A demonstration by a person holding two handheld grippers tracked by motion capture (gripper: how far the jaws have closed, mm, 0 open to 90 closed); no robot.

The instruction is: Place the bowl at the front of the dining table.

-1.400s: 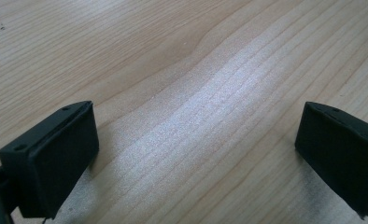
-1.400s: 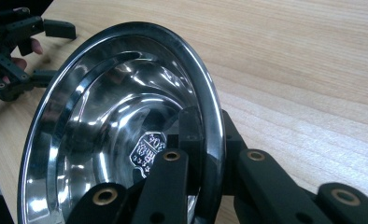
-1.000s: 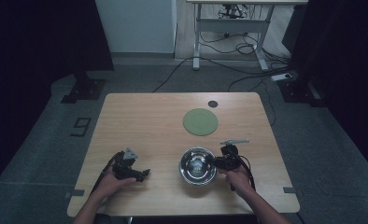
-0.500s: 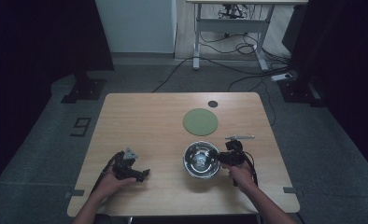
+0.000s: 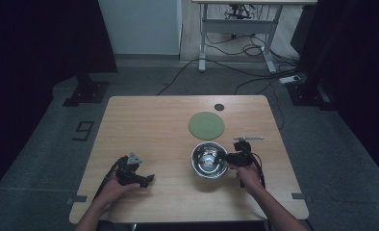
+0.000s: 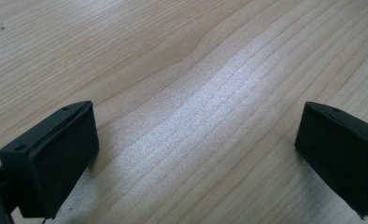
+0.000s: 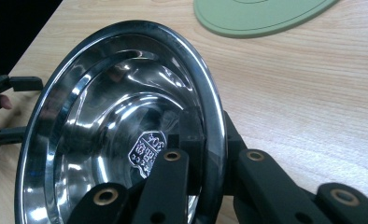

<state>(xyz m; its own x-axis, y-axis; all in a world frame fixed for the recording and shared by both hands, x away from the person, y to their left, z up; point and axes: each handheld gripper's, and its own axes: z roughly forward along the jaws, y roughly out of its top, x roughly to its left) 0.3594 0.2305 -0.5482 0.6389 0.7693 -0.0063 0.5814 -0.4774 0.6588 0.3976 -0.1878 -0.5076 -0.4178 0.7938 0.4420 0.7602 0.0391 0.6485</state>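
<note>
Item one — shiny round stainless-steel bowl point(image 5: 209, 160), sitting at the near right of the pale wooden table point(image 5: 149, 125). My right gripper point(image 5: 230, 158) is clamping its rim: in the right gripper view one jaw is lying inside the bowl point(image 7: 121, 130) and the other outside, with the steel lip pinched between them. The bowl appears to be tipping, its open face turned toward the camera there.

Item two — flat round green mat point(image 5: 206, 125), lying just beyond the bowl, farther from me on the table and slightly left of my right hand. This is the relation I am judging the coming move by: from the grip, the mat point(image 7: 261, 16) is lying ahead, near but not touching the bowl (my right hand is far the nearer one).

Item three — my left gripper point(image 5: 146, 180), resting at the near left, well apart from the bowl, its jaws standing wide apart over bare wood with nothing between them.
</note>
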